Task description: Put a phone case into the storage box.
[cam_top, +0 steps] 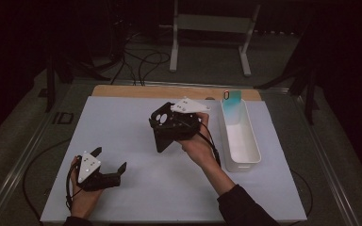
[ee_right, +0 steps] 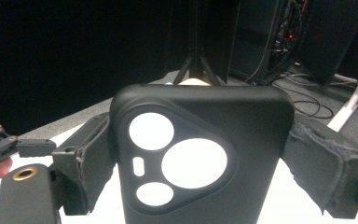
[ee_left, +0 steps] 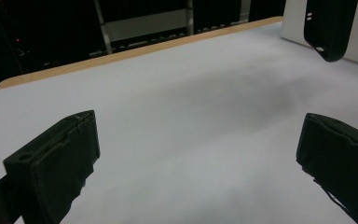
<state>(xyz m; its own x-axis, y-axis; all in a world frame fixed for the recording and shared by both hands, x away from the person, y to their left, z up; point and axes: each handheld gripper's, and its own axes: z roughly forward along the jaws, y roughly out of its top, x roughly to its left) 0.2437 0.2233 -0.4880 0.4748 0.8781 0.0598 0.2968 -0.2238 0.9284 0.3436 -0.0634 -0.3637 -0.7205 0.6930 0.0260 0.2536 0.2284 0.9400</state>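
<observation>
My right gripper [cam_top: 173,123] is raised over the middle of the white table mat [cam_top: 122,122] and is shut on a black phone case [cam_top: 162,135]. In the right gripper view the case [ee_right: 200,140] stands upright between the jaws, gripped by its two long sides, with round camera cut-outs facing me. My left gripper [cam_top: 110,159] rests low at the mat's front left, open, nothing between its fingers. In the left gripper view its jaws [ee_left: 198,154] stand wide apart over bare mat, and the case [ee_left: 328,28] hangs at top right.
A long white bin [cam_top: 239,141] lies at the mat's right side, with a teal phone-like item [cam_top: 233,98] leaning at its far end. A wooden table edge [cam_top: 122,90] runs behind the mat. Cables and a white stand [cam_top: 207,28] lie on the floor beyond.
</observation>
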